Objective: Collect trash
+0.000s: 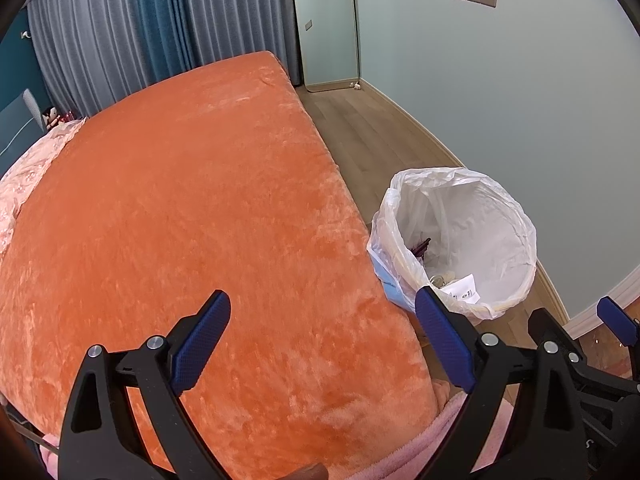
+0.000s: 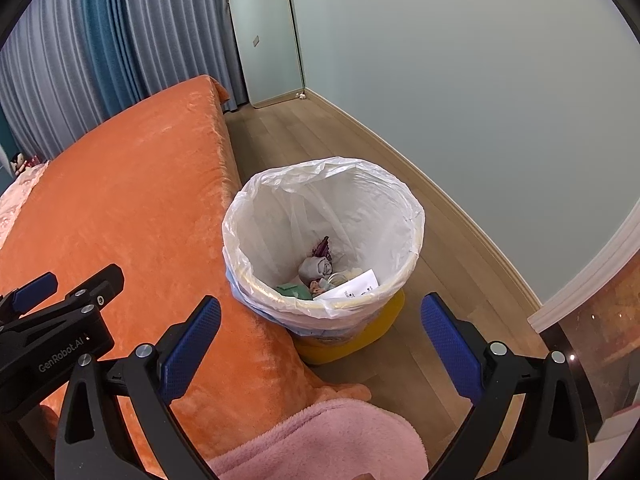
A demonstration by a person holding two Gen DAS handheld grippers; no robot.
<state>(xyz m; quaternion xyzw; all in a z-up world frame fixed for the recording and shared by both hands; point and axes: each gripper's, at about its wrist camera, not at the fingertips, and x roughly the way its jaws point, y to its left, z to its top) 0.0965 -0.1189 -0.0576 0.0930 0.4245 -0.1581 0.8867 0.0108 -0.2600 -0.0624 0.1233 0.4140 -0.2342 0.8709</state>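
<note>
The bin (image 2: 324, 240), lined with a white bag (image 2: 360, 188), stands on the wood floor (image 2: 320, 132) just beside the orange bed (image 2: 120, 200). Crumpled trash (image 2: 316, 268) and a paper (image 2: 356, 284) lie inside. The right claw (image 2: 320, 340) hangs above it, spread wide and empty. The left claw (image 1: 324, 340) is over the bed's edge, also wide and empty.

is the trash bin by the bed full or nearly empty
Nearly empty. The right wrist view shows the trash bin with only a few scraps at the bottom; its liner walls are bare above them.
</note>
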